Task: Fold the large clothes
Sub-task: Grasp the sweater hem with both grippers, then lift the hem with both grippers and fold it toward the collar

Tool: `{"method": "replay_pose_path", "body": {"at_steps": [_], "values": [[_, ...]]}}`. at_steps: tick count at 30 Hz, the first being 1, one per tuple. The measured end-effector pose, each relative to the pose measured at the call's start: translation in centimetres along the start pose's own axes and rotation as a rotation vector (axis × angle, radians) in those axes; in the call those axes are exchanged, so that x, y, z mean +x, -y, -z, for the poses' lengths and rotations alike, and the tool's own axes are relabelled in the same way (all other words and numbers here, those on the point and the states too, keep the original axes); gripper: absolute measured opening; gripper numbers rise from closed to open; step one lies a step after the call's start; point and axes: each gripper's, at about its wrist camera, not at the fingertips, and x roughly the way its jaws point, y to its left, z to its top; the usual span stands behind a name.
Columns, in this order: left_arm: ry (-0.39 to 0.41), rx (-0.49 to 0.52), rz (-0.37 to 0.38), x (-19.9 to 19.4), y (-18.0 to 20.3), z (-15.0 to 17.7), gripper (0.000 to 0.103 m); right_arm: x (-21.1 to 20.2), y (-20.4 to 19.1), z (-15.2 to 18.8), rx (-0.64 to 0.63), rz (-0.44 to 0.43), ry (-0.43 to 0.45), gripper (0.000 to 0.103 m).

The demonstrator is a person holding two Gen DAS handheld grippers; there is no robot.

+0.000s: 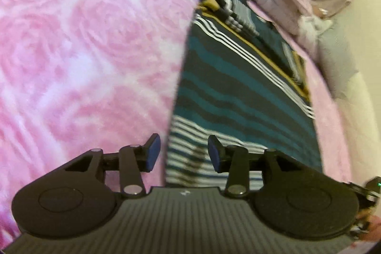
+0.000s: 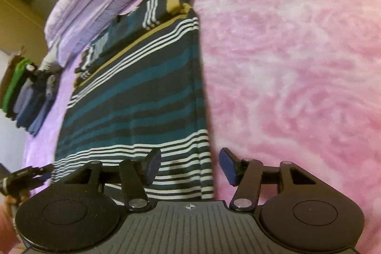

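A large striped garment (image 1: 238, 92) in dark, teal, white and mustard bands lies flat on a pink rose-patterned blanket (image 1: 83, 51), its sleeves folded in at the far end. My left gripper (image 1: 183, 152) hovers open over the garment's near left edge, with nothing between its blue pads. In the right wrist view the same garment (image 2: 142, 92) stretches away from me across the blanket (image 2: 285, 63). My right gripper (image 2: 190, 164) stands open over its near right corner, the pads apart from the cloth.
Lilac pillows (image 2: 95, 4) line the far end of the bed. A stack of folded clothes (image 2: 28, 92) sits at the left edge of the bed. Broad pink blanket lies on either side of the garment.
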Motion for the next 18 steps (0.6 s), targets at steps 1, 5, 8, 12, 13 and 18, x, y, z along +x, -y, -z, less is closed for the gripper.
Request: {"method": "replay_pose_path", "body": {"at_steps": [1, 5, 8, 12, 13, 18], "values": [[-0.031, 0.002, 0.026, -0.2, -0.1, 0.7, 0.037, -0.1, 0.1, 0.2, 0.005, -0.017, -0.007, 0.053], [-0.056, 0.015, 0.065, -1.9, -0.2, 3.6, 0.036, -0.9, 0.1, 2.9, -0.004, -0.098, -0.097, 0.052], [-0.056, -0.028, 0.099, -2.4, -0.8, 4.5, 0.036, -1.6, 0.7, 4.6, 0.023, -0.149, -0.124, 0.052], [-0.046, -0.052, 0.154, -1.3, -1.2, 3.5, 0.036, -0.8, 2.0, 4.0, 0.126, -0.205, -0.095, 0.051], [-0.045, -0.049, 0.165, -1.1, -1.4, 3.4, 0.036, -0.5, 2.1, 3.7, 0.138, -0.22, -0.087, 0.05], [-0.061, 0.001, 0.165, -0.6, -2.1, 3.3, 0.01, 0.6, 2.8, 3.4, 0.155, -0.274, -0.071, 0.029]]}}
